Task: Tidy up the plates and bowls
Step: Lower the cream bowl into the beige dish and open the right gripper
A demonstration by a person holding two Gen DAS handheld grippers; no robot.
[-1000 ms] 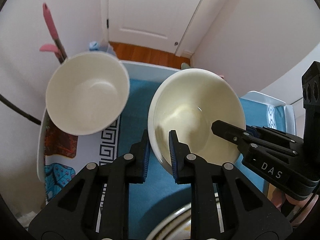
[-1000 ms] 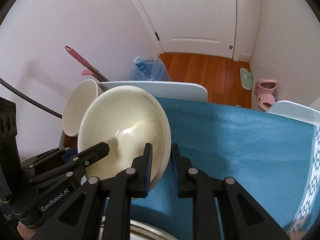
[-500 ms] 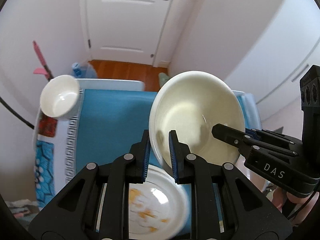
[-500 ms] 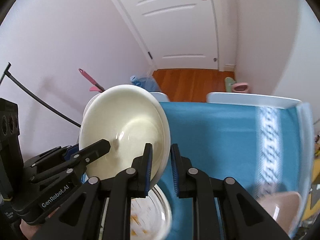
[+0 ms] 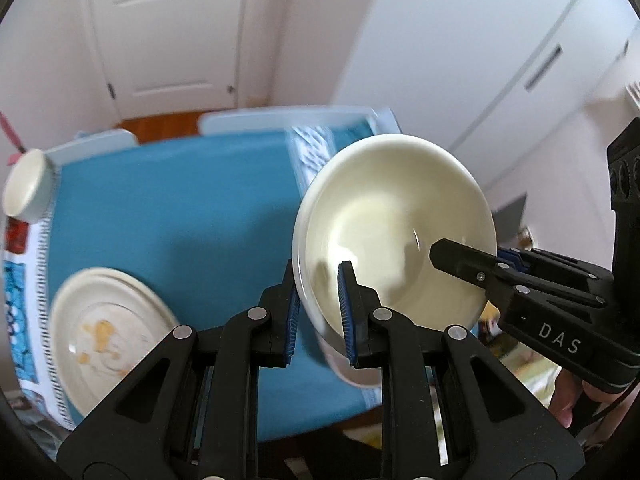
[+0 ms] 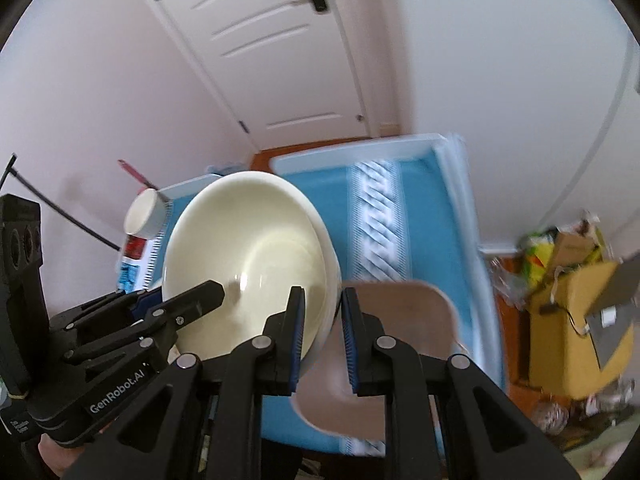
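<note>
— Where is the cream bowl (image 5: 394, 224)?
— Above the blue tablecloth (image 5: 192, 216), its rim clamped by the left gripper (image 5: 318, 304) and the right gripper (image 6: 321, 334) on opposite sides.
— And below?
— A dirty plate (image 5: 108, 332).

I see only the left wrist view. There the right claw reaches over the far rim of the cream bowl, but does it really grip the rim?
Observer: Yes. In the right wrist view the right claw has the rim of the cream bowl between its pads, one inside and one outside.
Operator: What lies under the bowl on that side?
Observer: A brown chair seat, at the near edge of the blue-covered table.
Operator: Is something on the floor there?
Observer: A yellow cardboard box stands past the table's right edge.
</note>
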